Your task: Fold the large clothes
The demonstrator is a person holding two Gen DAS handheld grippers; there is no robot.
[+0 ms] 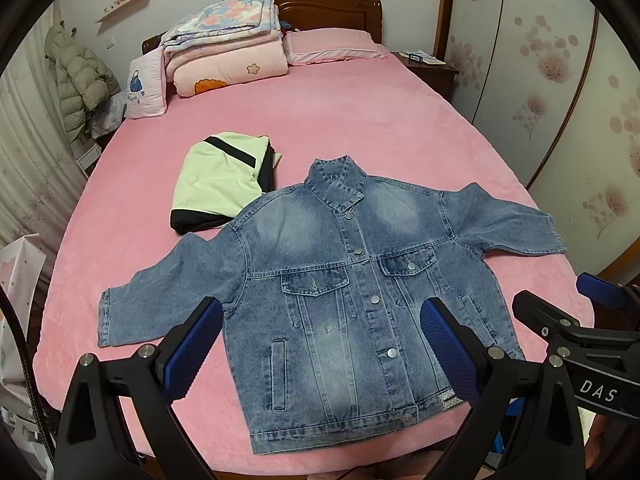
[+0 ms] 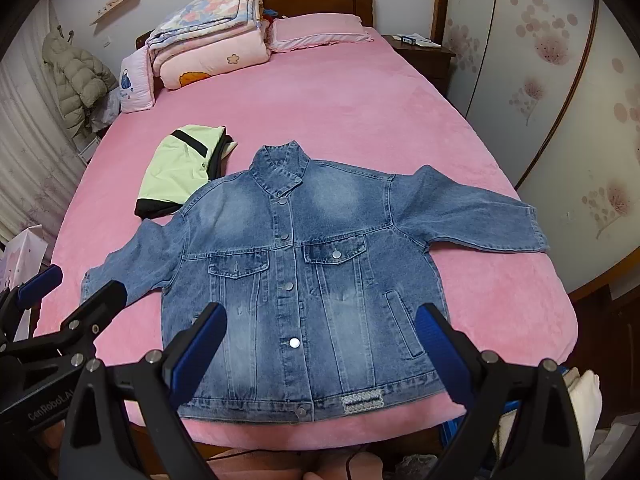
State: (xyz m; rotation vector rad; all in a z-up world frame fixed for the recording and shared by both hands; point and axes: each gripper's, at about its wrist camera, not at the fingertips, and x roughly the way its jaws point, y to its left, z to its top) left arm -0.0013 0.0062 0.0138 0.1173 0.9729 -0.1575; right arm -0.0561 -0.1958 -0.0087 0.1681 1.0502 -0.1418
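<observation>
I hold my left tongs (image 1: 322, 344) and my right tongs (image 2: 320, 350) above the near edge of the bed (image 1: 360, 120), both spread wide and gripping nothing, their blue ribbed pads facing each other across open air. Below them the denim jacket (image 1: 340, 280) lies face up and flat on the pink plush bed cover, buttoned down the front, collar pointing toward the headboard and hem toward me. Both sleeves are stretched out to the sides, which I judge is the layout I want before a first fold: nothing bunched, every edge reachable.

The denim looks stiff and heavy, faded pale across the chest and darker at the seams, with two flap pockets and metal buttons. I expect it to hold a crease but resist thin pinches at the thick seams. The fleecy cover beneath may drag on it.

A folded pale green garment (image 1: 220, 176) with black trim sits beside the jacket's shoulder, touching or just under it; it seems set aside as finished. Folded quilts (image 1: 228, 44) and a pillow (image 1: 332, 46) stay well apart at the head.
</observation>
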